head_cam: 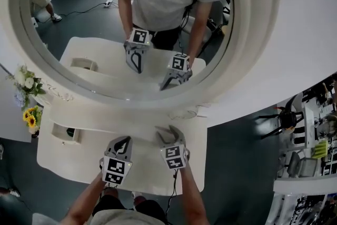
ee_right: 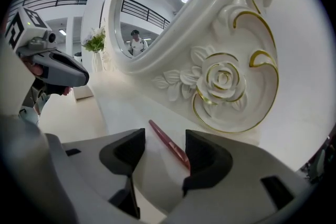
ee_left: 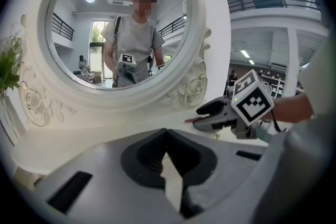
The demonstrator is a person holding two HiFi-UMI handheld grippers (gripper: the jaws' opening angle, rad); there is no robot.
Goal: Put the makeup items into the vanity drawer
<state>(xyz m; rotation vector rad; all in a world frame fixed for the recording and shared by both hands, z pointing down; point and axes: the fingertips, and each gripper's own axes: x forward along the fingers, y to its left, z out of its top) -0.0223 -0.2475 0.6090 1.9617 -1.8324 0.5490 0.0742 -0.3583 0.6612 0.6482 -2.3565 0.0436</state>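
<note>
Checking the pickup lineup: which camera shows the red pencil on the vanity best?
The right gripper view: the red pencil lies on the white tabletop between the right gripper's open jaws. The left gripper view shows only its red end beneath that gripper. In the head view I cannot make it out.
</note>
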